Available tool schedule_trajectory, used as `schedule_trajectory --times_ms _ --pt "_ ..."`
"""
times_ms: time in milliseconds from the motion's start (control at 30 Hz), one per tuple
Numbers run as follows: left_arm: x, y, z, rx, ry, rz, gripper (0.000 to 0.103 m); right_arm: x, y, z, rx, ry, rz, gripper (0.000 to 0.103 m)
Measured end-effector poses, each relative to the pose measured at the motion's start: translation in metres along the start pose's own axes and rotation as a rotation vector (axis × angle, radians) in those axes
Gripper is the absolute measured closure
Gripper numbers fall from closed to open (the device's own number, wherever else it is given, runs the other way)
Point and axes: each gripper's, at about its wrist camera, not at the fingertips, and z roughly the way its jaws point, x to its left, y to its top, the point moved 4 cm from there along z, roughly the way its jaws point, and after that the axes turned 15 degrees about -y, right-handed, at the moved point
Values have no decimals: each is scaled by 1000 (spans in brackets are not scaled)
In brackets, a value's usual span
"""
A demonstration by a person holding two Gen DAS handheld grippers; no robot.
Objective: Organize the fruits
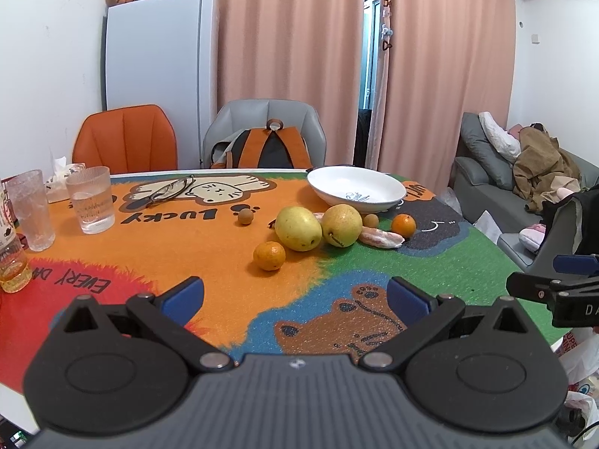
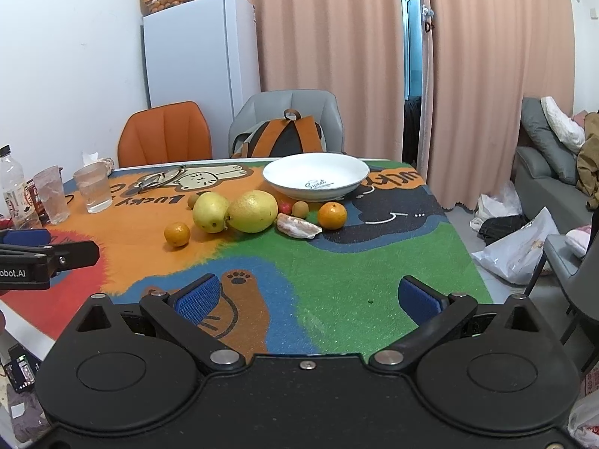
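Note:
Fruit lies mid-table in front of a white bowl point(image 1: 355, 189) point(image 2: 316, 177). There are two yellow pears point(image 1: 298, 228) point(image 1: 341, 225), which also show in the right wrist view point(image 2: 210, 212) point(image 2: 252, 211). Two small oranges point(image 1: 269, 256) point(image 1: 403, 225) sit beside them, as do two brown longans point(image 1: 245, 217) point(image 1: 371, 220) and a peeled pomelo segment point(image 1: 380, 238) point(image 2: 298, 226). A small red fruit point(image 2: 284, 207) shows behind. My left gripper point(image 1: 295, 299) is open and empty, near the table's front. My right gripper point(image 2: 307, 297) is open and empty, to its right.
Two glasses point(image 1: 90, 205) point(image 1: 30, 209), a bottle point(image 2: 15, 187) and eyeglasses point(image 1: 170, 190) sit on the left of the colourful mat. An orange chair point(image 1: 125, 140) and a grey chair with a backpack point(image 1: 267, 147) stand behind. A sofa point(image 1: 524, 172) and bags are to the right.

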Motion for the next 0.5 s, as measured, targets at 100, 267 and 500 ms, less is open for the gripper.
schedule_trajectory --times_ms 100,267,500 --pt "4 0 4 6 -3 -12 0 0 -1 4 4 0 -1 0" --pt "16 1 12 12 12 -34 0 1 -2 12 6 -9 -8 0" --pt "24 4 31 41 14 -37 0 0 2 33 28 -13 7 0"
